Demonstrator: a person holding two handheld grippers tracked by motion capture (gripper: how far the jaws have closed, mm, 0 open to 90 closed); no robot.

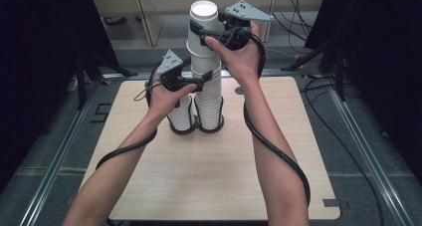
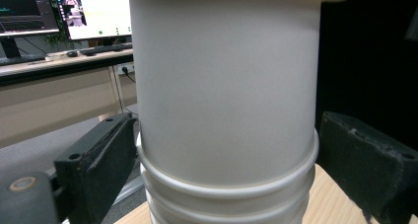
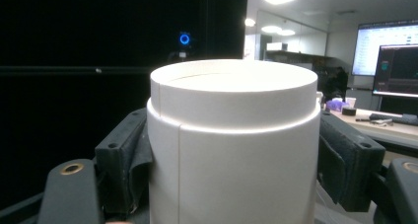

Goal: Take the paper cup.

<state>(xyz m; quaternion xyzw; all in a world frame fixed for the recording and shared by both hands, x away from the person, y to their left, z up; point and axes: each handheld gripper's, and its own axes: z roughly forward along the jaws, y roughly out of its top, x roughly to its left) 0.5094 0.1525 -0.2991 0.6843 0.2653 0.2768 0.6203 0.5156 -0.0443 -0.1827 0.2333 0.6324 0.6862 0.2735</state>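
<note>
The tall stack of white paper cups (image 1: 208,81) stands upside down in the right ring of a dark two-ring holder (image 1: 196,128) near the middle of the table (image 1: 219,171). At its top, the uppermost cup (image 1: 203,24) sits tilted and partly lifted off the cups beneath it. The right tool (image 1: 206,38) is clamped on that cup near its upturned base; in the right gripper view both black pads press its sides (image 3: 231,150). The left tool (image 1: 203,82) straddles the stack lower down, just above a run of rolled rims (image 2: 226,184); in the left gripper view its left pad meets the cups, but whether the right pad touches I cannot tell, so it may be steadying the stack rather than gripping hard.

By my judgement the separation is partway done: the top cup is grasped and loosened but not yet free, and it has not been set anywhere. A shorter stack of cups (image 1: 182,114) fills the left ring, partly behind the left hand, and looks the likely place for it.

Little stands in the way. The left hand and its tool sit close over the shorter stack, and cables trail along both forearms. Beyond the table are dark curtains, stands and floor cables.
</note>
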